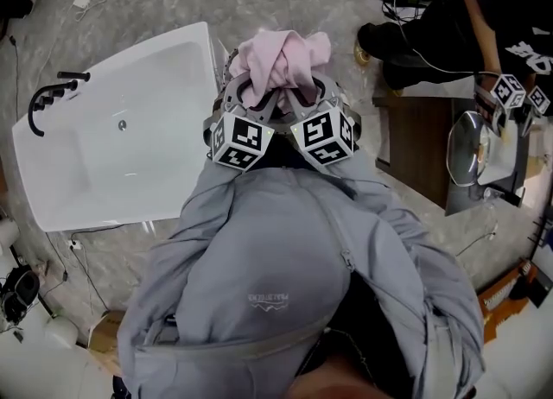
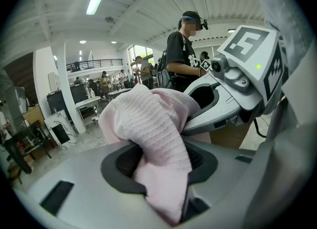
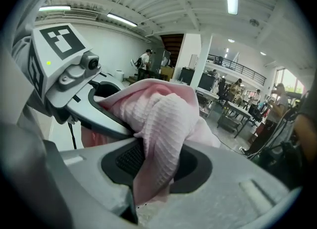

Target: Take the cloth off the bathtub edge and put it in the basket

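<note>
1. Grey jacket (image 1: 285, 302) fills the lower head view. It's what I'm wearing. Both marker cubes sit side by side just past its collar.
2. Left gripper (image 2: 161, 161): clamped on the pink cloth (image 2: 148, 124). The fabric runs down through the gap between the dark pads and bunches above them.
3. Right gripper (image 3: 153, 166): clamped on the same cloth. A ribbed fold is pinched between its pads, and the tail hangs below the jaws.
4. The two grippers are close together with tips angled toward each other. Each gripper view shows the other gripper's jaw touching the bundle.
5. Cloth position: one lump on top of both pairs of jaws, up in the air in front of my chest.
6. In the head view the cloth sits over the marbled floor (image 1: 259, 0), just beside the right edge of the white bathtub (image 1: 147, 155). I see no contact with the tub.
7. Black faucet set (image 1: 52, 95) is at the tub's left end, well apart from the cloth.
8. Brown wooden cabinet (image 1: 423, 147) stands to my right. A second pair of marker cubes (image 1: 514, 93) is beyond it.
9. Left gripper view: a person in a black T-shirt (image 2: 183, 49) stands behind the cloth.
10. Right gripper view: a hall with work tables (image 3: 237, 109) lies past the bundle. The people there are too small to detail.
</note>
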Demonstrator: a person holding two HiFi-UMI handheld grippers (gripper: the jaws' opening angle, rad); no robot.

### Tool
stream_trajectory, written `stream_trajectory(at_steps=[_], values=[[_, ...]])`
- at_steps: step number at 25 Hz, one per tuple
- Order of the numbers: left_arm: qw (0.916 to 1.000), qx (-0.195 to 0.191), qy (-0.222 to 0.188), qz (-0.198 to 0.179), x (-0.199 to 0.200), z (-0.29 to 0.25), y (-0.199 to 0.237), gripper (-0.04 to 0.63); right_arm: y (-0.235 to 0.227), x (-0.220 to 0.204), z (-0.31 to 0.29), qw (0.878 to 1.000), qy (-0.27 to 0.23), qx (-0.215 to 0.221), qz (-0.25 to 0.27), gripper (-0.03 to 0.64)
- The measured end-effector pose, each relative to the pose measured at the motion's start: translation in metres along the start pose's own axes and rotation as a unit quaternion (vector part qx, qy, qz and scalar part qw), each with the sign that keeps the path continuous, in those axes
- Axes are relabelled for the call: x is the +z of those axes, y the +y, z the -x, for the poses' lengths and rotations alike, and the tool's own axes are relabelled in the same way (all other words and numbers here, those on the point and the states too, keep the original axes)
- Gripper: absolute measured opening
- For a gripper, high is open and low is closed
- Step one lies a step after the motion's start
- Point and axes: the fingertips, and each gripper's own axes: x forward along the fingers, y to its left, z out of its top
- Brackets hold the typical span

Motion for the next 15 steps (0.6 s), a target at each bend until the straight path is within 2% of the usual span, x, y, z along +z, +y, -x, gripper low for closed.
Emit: stream_trajectory(at_steps=[5, 9, 13, 15], values=[[0.9991, -0.016, 0.040, 0.000, -0.028, -0.024, 0.002, 0.186, 0.003, -0.028, -0.028, 0.999, 0.045, 0.027, -0.005, 0.124], [0.9971, -0.027, 0.070, 0.016, -0.051, -0.040, 0.003, 0.187, 0.008, -0.058, -0.047, 0.994, 0.097, 0.049, -0.013, 0.129], [0.9896, -0.040, 0.134, 0.032, -0.077, -0.047, 0.002, 0.226, 0.007, -0.070, -0.048, 0.990, 0.120, 0.071, -0.037, 0.137], [0.9882, -0.038, 0.142, 0.042, -0.086, -0.042, 0.003, 0.238, 0.010, -0.069, -0.047, 0.988, 0.122, 0.080, -0.043, 0.141]])
